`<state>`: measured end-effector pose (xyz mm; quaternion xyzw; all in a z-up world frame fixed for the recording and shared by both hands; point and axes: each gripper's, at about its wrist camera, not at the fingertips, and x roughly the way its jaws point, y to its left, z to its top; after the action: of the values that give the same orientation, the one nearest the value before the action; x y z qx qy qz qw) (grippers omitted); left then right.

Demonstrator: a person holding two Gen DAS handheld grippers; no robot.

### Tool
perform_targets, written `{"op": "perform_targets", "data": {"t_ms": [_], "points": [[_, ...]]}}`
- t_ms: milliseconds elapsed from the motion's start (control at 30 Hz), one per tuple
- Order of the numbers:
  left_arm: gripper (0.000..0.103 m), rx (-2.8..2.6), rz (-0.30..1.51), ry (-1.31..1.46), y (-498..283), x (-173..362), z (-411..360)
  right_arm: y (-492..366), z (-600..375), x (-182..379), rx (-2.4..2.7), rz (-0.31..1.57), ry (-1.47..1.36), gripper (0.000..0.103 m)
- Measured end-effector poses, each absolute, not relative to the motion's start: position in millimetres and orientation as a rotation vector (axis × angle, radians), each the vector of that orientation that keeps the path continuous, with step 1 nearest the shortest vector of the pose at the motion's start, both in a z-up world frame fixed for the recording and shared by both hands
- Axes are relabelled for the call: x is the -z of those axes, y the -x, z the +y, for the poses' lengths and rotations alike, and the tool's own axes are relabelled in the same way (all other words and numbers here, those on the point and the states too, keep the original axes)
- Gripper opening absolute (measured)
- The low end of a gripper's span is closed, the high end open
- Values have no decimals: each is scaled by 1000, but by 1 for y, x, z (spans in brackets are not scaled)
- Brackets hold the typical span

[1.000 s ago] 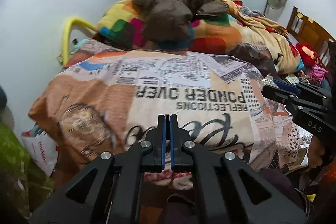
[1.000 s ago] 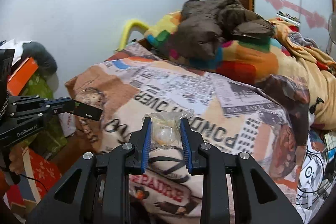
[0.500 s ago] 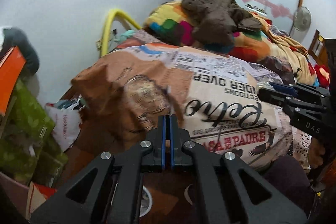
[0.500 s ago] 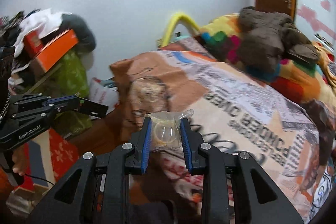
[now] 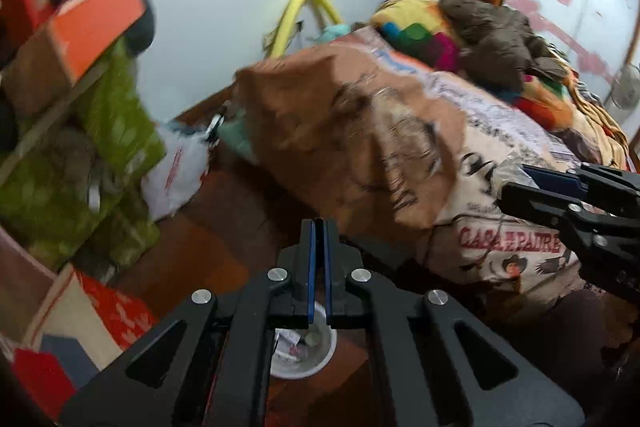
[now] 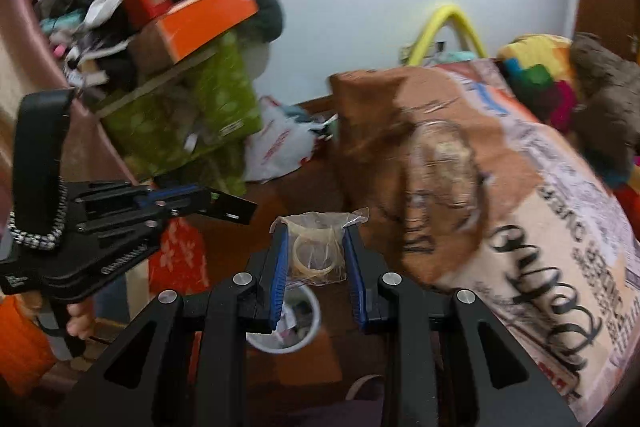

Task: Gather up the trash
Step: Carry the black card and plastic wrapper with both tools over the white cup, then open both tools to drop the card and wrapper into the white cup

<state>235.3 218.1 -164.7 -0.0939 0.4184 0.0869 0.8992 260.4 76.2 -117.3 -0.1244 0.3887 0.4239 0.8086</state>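
1. In the left wrist view, the left gripper (image 5: 317, 239) had its jaws pressed together with nothing between the blue pads.
2. Below it on the brown floor stood a white bin (image 5: 308, 351) with scraps of litter inside, partly hidden behind the gripper's frame.
3. At the right edge the right gripper (image 5: 520, 183) reached in over the newspaper-print blanket (image 5: 460, 163), with a bit of clear plastic showing at its tip; its grip could not be judged from this angle.
4. A white plastic bag (image 5: 176, 175) lay on the floor beside the green patterned bags (image 5: 108, 131), with an orange box (image 5: 96, 27) stacked above them.
5. In the right wrist view, the right gripper (image 6: 317, 251) was clamped on a clear plastic packet (image 6: 318, 247) holding a pale ring-shaped item.
6. The packet hung above the floor, just over the white bin (image 6: 284, 327), which showed between and below the fingers.
7. The left gripper (image 6: 224, 203) hovered at the left, jaws together, held by a hand (image 6: 80, 323) seen at its base.
8. The blanket (image 6: 500, 227) draped over the bed at the right.
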Motion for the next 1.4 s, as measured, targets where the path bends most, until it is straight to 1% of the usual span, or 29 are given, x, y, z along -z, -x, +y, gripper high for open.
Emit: {"op": "perform_targets", "data": {"t_ms": [133,300,567,700,900,967,1000,1033,1200,1400], "points": [[2,-205,906,263,-220,195,243,-249,101,137,-940,879,317,25],[2,-226,951,357,-203,235,266,-245,129,177,-964,995,357,25],[2,-282,1081,414,-188,308,274,-243,166,247,-964,1180,415,25],[2,-288,1142,449,-184,341,274,-250,180,278,-966,1285,399,25],[2,-292,1189,488,-180,371,271,-259,193,295,-980,1353,368,28],[2,-291,1205,502,-180,378,271,-260,196,298,-995,1374,364,33],[2,-292,1211,509,-180,382,271,-261,196,299,-997,1379,366,41],[2,-289,1214,525,-180,385,273,-261,197,299,-996,1379,369,47],[2,-287,1226,557,-182,392,273,-260,195,297,-974,1328,422,47],[2,-280,1244,516,-190,390,265,-268,188,295,-974,1349,387,48]]}}
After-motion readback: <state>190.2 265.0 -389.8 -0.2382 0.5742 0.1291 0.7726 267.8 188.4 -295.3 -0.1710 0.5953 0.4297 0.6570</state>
